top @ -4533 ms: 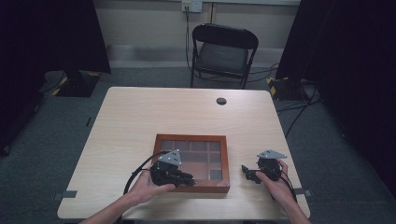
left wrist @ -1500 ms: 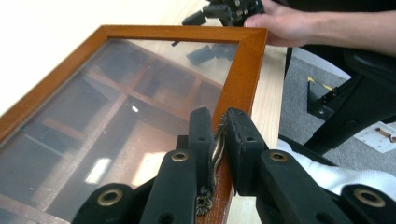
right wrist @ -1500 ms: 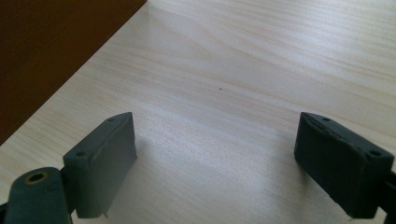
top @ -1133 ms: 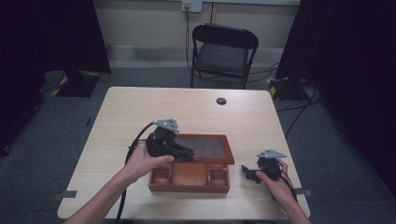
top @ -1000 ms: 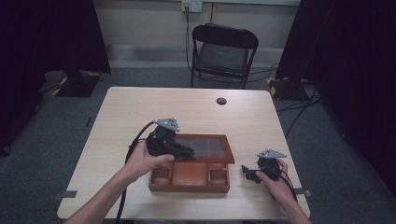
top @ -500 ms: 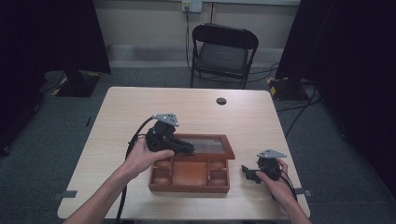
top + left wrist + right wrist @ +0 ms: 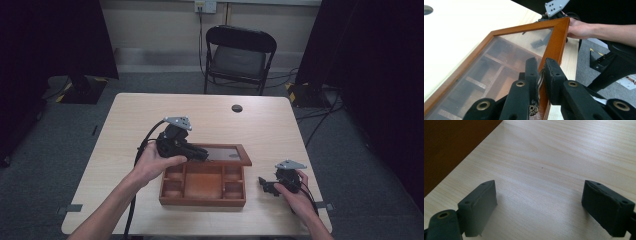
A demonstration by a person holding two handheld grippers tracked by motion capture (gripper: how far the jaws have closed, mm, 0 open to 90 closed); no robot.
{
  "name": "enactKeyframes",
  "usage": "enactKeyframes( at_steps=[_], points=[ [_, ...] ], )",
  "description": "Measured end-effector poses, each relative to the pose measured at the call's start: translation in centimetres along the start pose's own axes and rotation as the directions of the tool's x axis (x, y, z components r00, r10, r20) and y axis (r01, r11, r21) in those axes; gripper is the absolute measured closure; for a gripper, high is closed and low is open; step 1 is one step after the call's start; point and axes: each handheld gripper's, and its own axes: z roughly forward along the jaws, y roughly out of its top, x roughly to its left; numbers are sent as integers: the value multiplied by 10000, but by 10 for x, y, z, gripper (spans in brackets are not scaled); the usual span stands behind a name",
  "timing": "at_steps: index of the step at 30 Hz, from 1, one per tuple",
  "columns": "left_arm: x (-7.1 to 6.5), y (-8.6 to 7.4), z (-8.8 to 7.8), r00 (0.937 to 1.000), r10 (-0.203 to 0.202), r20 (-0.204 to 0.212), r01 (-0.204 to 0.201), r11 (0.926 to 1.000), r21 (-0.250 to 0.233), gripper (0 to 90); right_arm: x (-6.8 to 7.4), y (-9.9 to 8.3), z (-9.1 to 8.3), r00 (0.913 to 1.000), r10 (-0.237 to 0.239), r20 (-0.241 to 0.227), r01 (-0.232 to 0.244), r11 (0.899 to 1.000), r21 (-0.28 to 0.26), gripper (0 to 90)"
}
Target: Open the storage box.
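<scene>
The glass-paned lid of the reddish-brown wooden compartment box, at the frame's lower centre, is half raised, its long axis running left-right. The left hand-held gripper pinches its front edge (nearer hand); the right hand-held gripper gapes wide on the table.

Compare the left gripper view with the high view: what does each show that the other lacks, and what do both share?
Left gripper view alone: the left gripper with its jaws clamped on the frame of the glass-paned wooden lid, and a small brass fitting by the jaws.

High view alone: the black folding chair, the black round table grommet, and the open brown wooden box with bare compartments.

Both: the pale wooden table, the lifted lid, and the right gripper beside the box.
</scene>
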Motion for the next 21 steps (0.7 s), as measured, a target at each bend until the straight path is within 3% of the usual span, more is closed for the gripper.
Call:
enactKeyframes(
  at_steps=[21],
  points=[
    [3, 7, -4, 9999, 69, -153, -70, 9999, -90, 814, 0, 0, 0, 10000, 6, 9, -5, 10000, -31, 123]
  ],
)
